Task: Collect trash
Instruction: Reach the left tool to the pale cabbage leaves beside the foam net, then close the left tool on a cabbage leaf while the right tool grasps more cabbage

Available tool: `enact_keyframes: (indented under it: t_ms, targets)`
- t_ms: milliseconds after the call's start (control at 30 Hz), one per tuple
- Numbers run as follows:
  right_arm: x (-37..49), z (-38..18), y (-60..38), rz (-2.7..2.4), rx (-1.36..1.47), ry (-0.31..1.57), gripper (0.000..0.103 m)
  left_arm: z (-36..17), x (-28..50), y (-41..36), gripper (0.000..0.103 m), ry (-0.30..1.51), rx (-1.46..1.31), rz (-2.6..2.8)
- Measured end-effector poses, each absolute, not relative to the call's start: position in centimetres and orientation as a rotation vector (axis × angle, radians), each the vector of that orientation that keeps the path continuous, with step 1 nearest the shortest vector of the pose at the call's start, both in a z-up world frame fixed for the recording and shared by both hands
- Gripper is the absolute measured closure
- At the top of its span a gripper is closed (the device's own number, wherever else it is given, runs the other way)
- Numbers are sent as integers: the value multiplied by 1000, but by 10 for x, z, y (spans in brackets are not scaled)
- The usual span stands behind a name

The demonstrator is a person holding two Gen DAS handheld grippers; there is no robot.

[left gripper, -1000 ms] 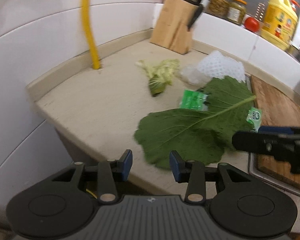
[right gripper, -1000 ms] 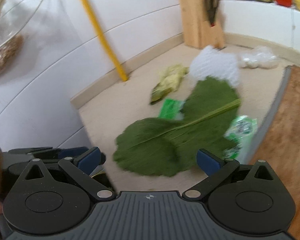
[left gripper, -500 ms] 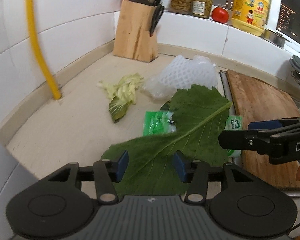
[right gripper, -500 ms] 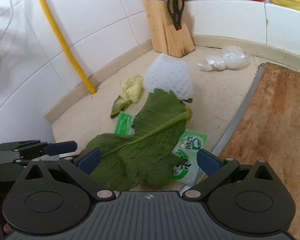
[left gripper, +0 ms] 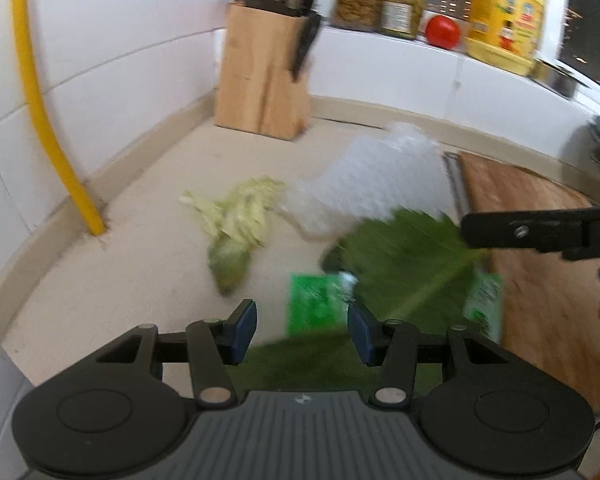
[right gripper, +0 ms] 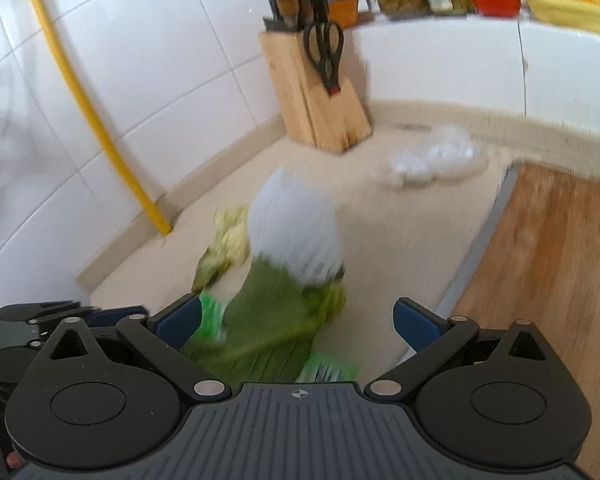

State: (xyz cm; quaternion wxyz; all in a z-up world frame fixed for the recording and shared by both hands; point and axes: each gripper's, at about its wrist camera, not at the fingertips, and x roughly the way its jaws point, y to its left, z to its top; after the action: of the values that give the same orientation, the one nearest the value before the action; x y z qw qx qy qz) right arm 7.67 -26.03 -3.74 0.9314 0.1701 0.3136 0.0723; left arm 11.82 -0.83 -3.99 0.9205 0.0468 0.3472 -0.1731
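Leaf (left gripper: 404,264): large, thin and limp; spread on the near counter (left gripper: 112,280), beside the cutting board (left gripper: 540,240).
Handling: judged light, floppy, easily torn; best pinched at the stiff midrib.
Left gripper (left gripper: 302,330): jaws spread, nothing pinched.
Right gripper (right gripper: 298,318): jaws wide apart, empty.
Foam net (right gripper: 292,228): soft, springy; rests on the leaf's far end.

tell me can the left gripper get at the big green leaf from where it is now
Probably yes. The left gripper is open and empty, and the big green leaf lies flat on the counter right ahead of its fingers. Nothing stands between them; the right gripper is off to the side.
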Motion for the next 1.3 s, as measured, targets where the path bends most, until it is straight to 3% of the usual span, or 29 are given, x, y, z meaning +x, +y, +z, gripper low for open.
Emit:
enact_keyframes:
  t_ms: [333, 833, 900, 967, 1167, 1300]
  targets:
    - [129, -26, -259, 167, 261, 586, 0, -43, 174, -1, 58, 718, 78, -291]
    - [139, -20, -260, 184, 267, 566, 0, -78, 231, -2, 59, 809, 98, -286]
    - [140, -17, -259, 191, 266, 558, 0, -82, 231, -1, 68, 823, 109, -272]
    - [142, -13, -256, 202, 257, 548, 0, -81, 228, 1, 87, 817, 116, -244]
    - [162, 7, -238, 325, 323, 544, 0, -70, 215, 22, 96, 806, 6, -228]
    - [194, 4, -209, 409, 361, 603, 2, -63, 202, 35, 97, 783, -29, -210]
